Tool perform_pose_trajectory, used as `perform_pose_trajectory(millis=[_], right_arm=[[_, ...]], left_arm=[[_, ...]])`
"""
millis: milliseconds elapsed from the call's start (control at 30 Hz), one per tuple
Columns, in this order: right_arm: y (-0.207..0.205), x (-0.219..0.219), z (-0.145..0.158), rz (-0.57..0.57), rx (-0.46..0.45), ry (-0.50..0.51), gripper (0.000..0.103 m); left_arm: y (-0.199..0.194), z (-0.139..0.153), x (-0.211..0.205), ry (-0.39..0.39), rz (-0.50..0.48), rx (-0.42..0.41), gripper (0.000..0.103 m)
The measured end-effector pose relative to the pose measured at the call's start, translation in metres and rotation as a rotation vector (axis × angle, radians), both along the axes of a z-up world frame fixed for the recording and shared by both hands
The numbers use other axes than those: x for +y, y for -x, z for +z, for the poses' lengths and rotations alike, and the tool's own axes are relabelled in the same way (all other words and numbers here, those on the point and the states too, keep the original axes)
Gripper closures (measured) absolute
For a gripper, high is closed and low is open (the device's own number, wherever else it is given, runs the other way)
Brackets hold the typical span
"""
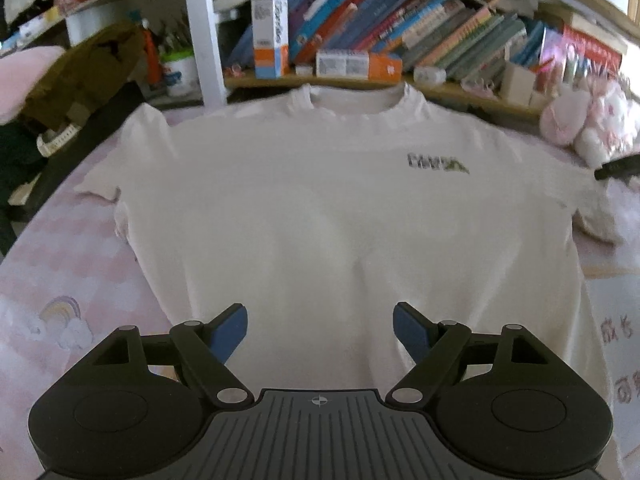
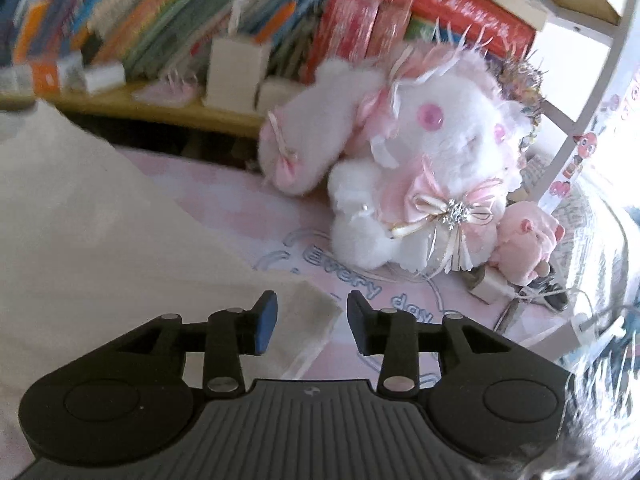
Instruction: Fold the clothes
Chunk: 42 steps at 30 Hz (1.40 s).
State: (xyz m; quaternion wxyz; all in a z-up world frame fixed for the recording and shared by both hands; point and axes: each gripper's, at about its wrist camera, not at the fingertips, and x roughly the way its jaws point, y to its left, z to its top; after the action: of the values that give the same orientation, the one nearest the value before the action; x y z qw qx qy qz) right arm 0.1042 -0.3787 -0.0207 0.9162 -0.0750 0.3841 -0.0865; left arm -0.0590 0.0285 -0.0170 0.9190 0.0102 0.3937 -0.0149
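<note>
T-shirt lies flat on the pink sheet, collar toward 12 o'clock by the bookshelf; left gripper gapes wide over the hem. Right gripper sits half apart around the sleeve, not pinching; plush bunny at 1 o'clock.

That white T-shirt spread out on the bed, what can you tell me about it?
The T-shirt is off-white, soft-looking knit fabric with short sleeves, a round ribbed collar and a small dark, blurred chest logo. It lies flat, front up and unfolded on the pink patterned sheet, collar toward the bookshelf, both sleeves spread out. In the right wrist view one sleeve's hem lies between the right gripper's parted jaws, not pinched. The left gripper hangs open over the lower part.
</note>
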Motion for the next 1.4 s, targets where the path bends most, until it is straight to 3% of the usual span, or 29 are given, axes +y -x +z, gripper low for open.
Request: perform_pose_trajectory(millis=[200,467,767,933,1133,1400], right_arm=[[0.047,0.031,0.022,0.086,-0.044,-0.17,0.059],[0.118,0.092,0.028,0.247,0.015,-0.294,0.056],[0.16,0.141,0.018,0.4,0.062,-0.257,0.049],[0.162,0.157,0.009,0.454,0.075,-0.232,0.048],[0.174,0.169,0.012,0.542,0.072,-0.209,0.044],[0.193,0.183,0.011,0.61,0.081,-0.182,0.041]], left_arm=[[-0.006,0.01,0.009,0.013,0.04,-0.034,0.021],[0.013,0.009,0.033,0.058,0.136,-0.003,0.021],[0.028,0.003,0.044,0.057,0.199,0.014,0.021],[0.021,0.003,0.036,0.025,0.191,-0.053,0.018],[0.016,0.012,0.025,0.05,0.151,-0.091,0.018],[0.019,0.007,0.032,0.06,0.154,-0.042,0.018]])
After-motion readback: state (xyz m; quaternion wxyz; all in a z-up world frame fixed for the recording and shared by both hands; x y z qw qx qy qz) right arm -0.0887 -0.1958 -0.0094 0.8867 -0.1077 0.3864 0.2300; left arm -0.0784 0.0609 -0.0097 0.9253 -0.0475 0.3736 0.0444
